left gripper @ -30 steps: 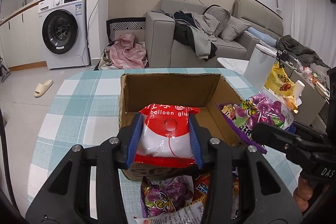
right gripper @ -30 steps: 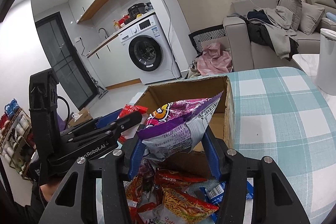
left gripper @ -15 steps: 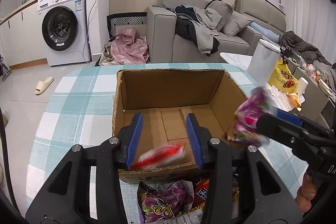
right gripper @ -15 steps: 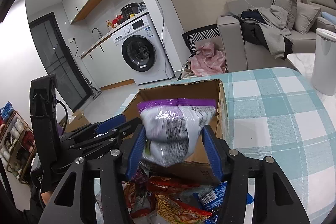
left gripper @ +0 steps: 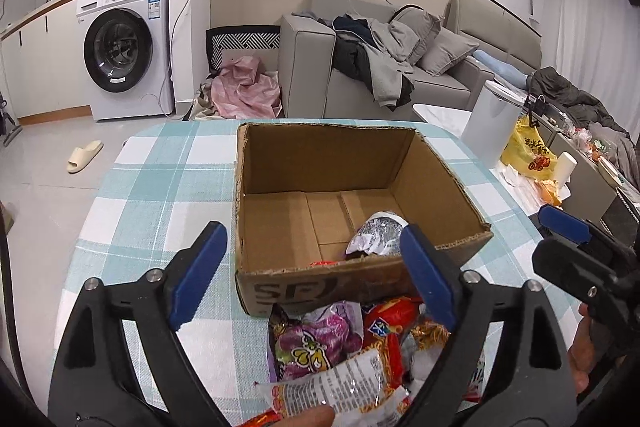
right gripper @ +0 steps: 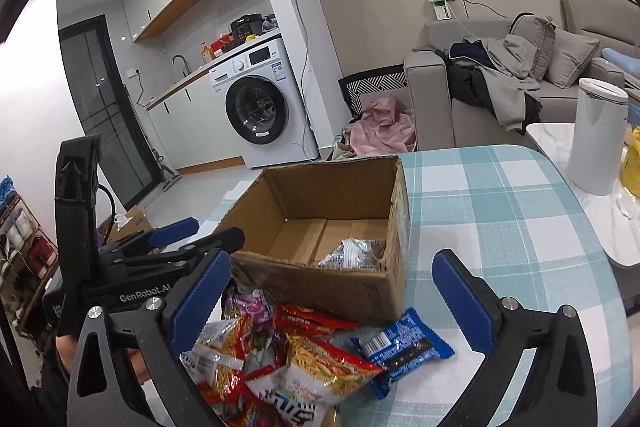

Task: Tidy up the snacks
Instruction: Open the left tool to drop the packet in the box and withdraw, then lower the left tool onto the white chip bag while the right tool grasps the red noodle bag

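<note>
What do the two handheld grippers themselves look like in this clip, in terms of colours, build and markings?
Both grippers are alike: the left gripper and right gripper have black, angular plastic arms with cut-out openings, silver round screw heads at the joints, and flat blue pads lining the fingers. Seen from the right wrist view, the left gripper's body carries white "GenRobot.AI" lettering, with a black cable behind it.

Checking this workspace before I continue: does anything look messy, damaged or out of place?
Most snacks lie heaped loose on the checked tablecloth before the cardboard box, with a blue packet apart. The box's top edges look ragged.
</note>
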`<act>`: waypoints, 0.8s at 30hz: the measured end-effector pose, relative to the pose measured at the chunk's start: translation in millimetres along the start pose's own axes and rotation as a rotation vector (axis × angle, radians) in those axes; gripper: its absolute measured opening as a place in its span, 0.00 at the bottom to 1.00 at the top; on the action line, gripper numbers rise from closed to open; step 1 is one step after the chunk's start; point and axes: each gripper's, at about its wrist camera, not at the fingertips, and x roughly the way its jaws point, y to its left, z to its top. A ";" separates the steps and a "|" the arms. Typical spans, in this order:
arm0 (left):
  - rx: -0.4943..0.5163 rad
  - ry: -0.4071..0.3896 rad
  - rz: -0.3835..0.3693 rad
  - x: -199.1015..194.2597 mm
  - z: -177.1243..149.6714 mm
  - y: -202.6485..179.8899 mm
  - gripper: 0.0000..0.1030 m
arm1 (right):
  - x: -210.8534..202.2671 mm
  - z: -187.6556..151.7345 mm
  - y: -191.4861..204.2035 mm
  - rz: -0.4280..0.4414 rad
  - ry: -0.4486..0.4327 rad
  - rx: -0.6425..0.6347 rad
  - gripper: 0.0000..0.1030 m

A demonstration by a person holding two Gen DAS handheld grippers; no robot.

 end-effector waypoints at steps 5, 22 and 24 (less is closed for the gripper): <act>0.012 -0.028 0.007 -21.5 -9.6 -3.1 0.99 | -8.7 -9.9 0.0 0.003 0.003 -0.006 1.00; 0.045 -0.040 0.036 -81.0 -51.9 -9.4 0.99 | -28.8 -39.1 -3.4 0.005 0.058 -0.014 1.00; 0.040 -0.036 0.040 -85.3 -57.1 -7.0 0.99 | -27.2 -42.9 -1.6 0.016 0.078 -0.024 1.00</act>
